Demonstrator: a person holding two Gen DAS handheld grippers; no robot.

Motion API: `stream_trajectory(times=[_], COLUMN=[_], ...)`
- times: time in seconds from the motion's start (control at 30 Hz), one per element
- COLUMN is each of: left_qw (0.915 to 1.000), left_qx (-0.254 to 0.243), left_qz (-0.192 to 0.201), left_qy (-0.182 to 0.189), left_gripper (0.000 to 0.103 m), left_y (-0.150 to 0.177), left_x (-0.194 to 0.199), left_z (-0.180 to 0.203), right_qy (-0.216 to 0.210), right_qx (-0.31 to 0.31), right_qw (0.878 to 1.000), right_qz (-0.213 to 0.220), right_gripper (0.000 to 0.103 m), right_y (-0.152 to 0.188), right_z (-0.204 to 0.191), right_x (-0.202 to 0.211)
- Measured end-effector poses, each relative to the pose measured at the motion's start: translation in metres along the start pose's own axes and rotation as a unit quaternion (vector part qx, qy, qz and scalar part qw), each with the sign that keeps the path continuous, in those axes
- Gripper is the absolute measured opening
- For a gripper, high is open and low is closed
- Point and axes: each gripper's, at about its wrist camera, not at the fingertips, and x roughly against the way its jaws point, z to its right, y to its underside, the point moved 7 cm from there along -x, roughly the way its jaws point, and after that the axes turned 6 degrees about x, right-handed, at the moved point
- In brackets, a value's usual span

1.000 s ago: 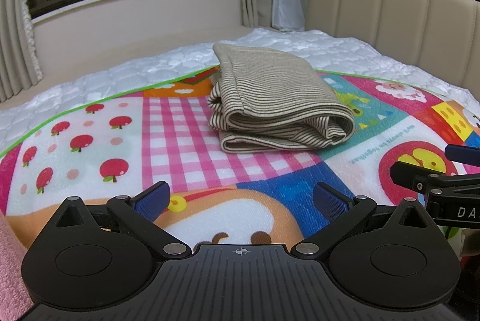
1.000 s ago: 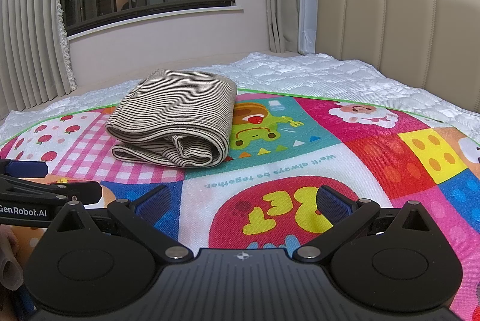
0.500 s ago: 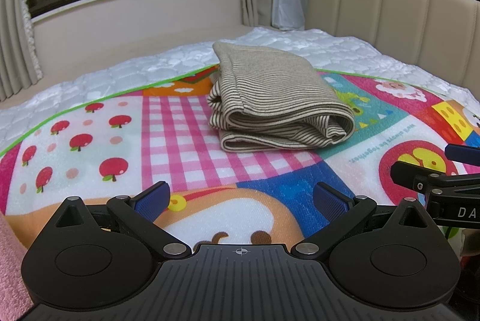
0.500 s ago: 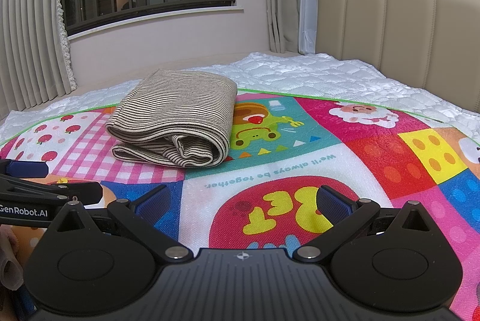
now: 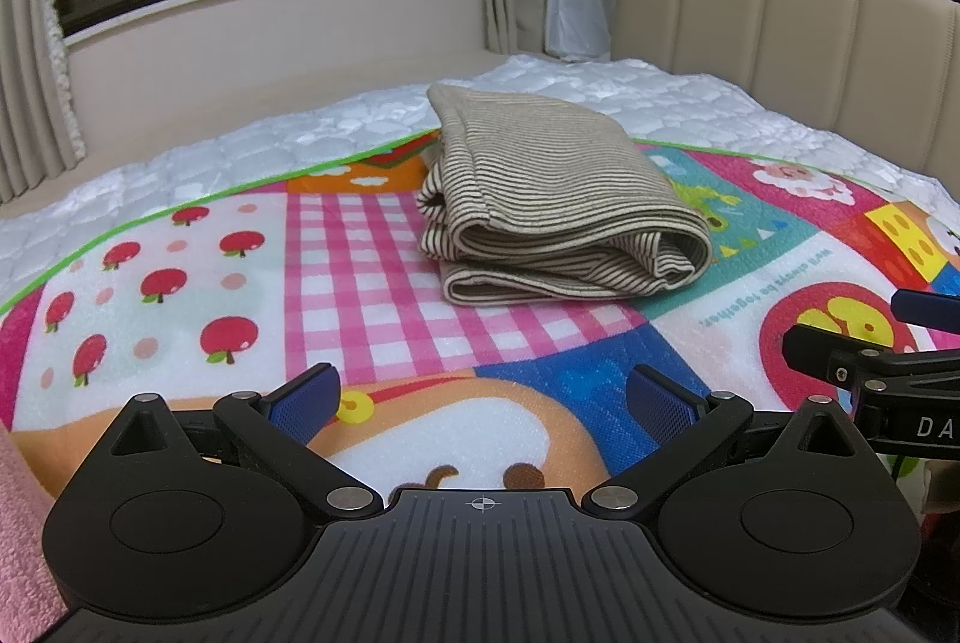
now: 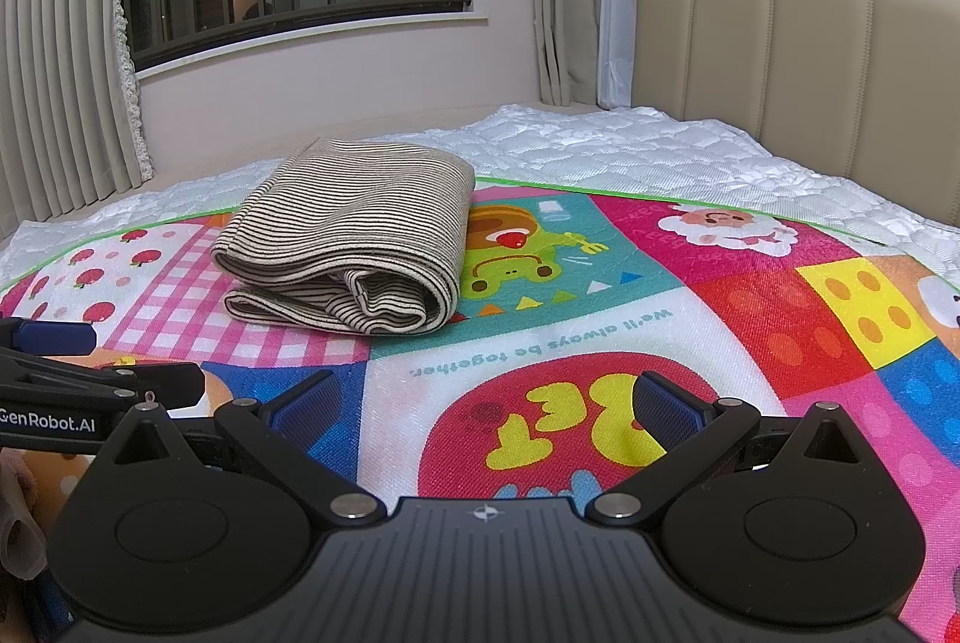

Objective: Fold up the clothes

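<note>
The folded beige garment with thin dark stripes [image 5: 558, 199] [image 6: 354, 247] lies on the colourful cartoon-printed play mat [image 5: 180, 295] [image 6: 750, 295], near its green-trimmed far edge, over the white quilted bed [image 5: 660, 90]; how many layers it holds is hard to tell; the left tongs [image 5: 483, 397] are spread and empty above the mat's near edge; the right tongs [image 6: 486, 400] likewise gape, holding nothing; a pink fuzzy cloth [image 5: 24, 541] is cut off at the left wrist view's corner.
</note>
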Motion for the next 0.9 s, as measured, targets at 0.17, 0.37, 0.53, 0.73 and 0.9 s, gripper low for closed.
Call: stream_trajectory(times=[0.17, 0.37, 0.53, 0.73, 0.9], left_qw=[1.0, 1.0, 1.0, 1.0, 0.9999], left_qx=[-0.001, -0.005, -0.008, -0.007, -0.009], left_qz=[0.0, 0.004, 0.005, 0.004, 0.008], left_qy=[0.001, -0.001, -0.001, -0.002, 0.002], left_gripper=[0.103, 0.103, 0.103, 0.103, 0.103], left_y=[-0.0001, 0.0001, -0.0002, -0.0004, -0.0004], left_x=[0.0004, 0.0014, 0.0016, 0.0014, 0.0027], left_z=[0.0004, 0.0011, 0.0016, 0.0012, 0.0023], right_qy=[0.001, 0.0, -0.001, -0.001, 0.0], right_qx=[0.001, 0.001, 0.002, 0.002, 0.002], right_qw=[1.0, 1.0, 1.0, 1.0, 1.0], right_qz=[0.001, 0.003, 0.004, 0.003, 0.003], right_gripper=[0.103, 0.103, 0.103, 0.103, 0.103], right_y=[0.0002, -0.0001, -0.0002, -0.0004, -0.0003], right_z=[-0.0006, -0.0009, -0.0009, -0.0011, -0.0011], right_x=[0.0003, 0.0009, 0.0017, 0.0019, 0.0021])
